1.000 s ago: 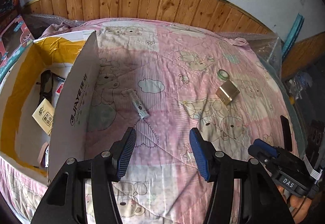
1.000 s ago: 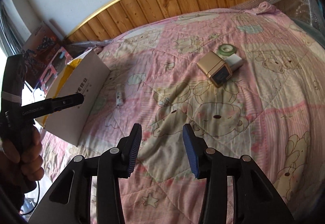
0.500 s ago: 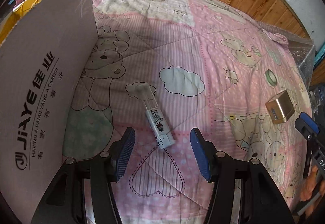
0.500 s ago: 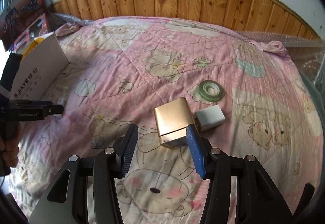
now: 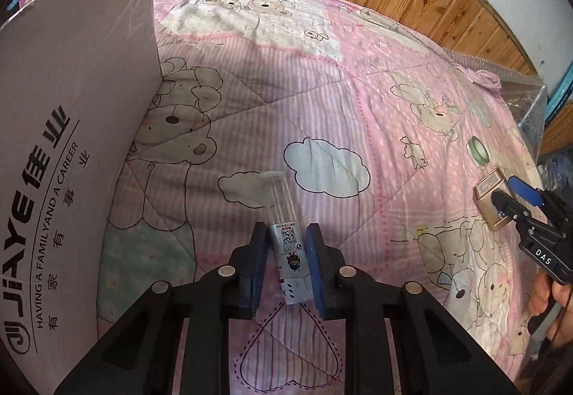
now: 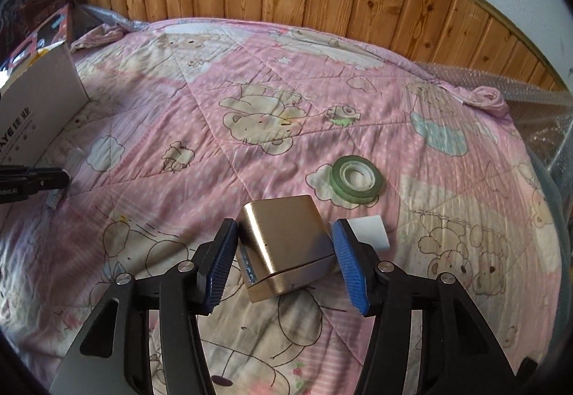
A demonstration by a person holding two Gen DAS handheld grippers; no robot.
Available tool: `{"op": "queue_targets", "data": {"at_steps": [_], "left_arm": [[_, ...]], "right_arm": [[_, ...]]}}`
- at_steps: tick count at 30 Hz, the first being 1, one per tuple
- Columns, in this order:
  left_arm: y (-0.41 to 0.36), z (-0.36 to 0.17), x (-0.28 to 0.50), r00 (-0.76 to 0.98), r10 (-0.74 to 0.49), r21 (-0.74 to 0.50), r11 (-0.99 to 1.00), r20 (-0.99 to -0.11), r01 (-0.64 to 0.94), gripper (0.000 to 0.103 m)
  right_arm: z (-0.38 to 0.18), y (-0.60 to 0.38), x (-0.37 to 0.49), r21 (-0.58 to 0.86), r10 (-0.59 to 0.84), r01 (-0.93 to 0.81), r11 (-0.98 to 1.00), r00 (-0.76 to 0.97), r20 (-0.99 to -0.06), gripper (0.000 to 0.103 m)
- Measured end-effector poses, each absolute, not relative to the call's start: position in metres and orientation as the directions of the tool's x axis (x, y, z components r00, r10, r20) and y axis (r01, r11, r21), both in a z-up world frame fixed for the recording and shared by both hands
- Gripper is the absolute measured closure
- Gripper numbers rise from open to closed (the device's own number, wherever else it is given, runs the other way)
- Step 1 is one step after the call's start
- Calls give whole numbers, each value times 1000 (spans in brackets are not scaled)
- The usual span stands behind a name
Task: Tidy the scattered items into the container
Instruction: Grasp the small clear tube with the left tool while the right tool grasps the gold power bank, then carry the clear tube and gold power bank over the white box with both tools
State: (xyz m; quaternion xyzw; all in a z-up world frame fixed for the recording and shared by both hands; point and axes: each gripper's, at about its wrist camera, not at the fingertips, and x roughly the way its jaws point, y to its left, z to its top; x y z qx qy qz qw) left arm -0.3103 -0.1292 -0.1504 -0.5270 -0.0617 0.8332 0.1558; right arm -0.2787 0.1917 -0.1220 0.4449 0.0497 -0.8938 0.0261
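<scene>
Left gripper (image 5: 286, 266) pinching small labelled tube (image 5: 286, 244) beside cardboard box (image 5: 71, 144) — right gripper (image 6: 283, 262) straddling gold case (image 6: 286, 248) (jaws spread, not touching) on pink quilt (image 6: 215, 115).

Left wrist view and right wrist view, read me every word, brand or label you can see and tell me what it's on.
"JiAYE" and "HAVING A FAMILY AND A CAREER", with large Chinese characters: cardboard box.
"DAS": right gripper.
"...obot.AI", cut off: left gripper, seen from the right wrist.
Small tube between the left fingers: QR code and print, too small to read.
Gold box: end label blurred.
</scene>
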Motion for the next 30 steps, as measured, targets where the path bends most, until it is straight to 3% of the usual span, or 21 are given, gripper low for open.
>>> {"op": "queue_targets", "data": {"at_steps": [5,12,13,17,30], "left_arm": [[-129,-152,-309,-388,316,-265,-947,-866,-180,79],[-106,-154,-308,-425,250,-169,-961,-870,-220,72],[-106,-154,-308,-427,253,-169,-960,-868,-225,72],[-117,-154,-312,-420,274,-200,-957,-865,-211,84],[-127,-131,-299,-432,315,-249,-947,-845,-204,84]], "right_arm": [[-120,208,-277,45,-75,64,-997,-600,-797,45],[-132,217,-284,72,-112,90,-993,-593,-797,45],[-133,220,-283,95,-128,86,-992,-591,-796,50],[-127,221,-276,105,-112,47,-993,-596,-796,50],[-109,215,-235,206,-124,-57,-977,-634,-764,50]]}}
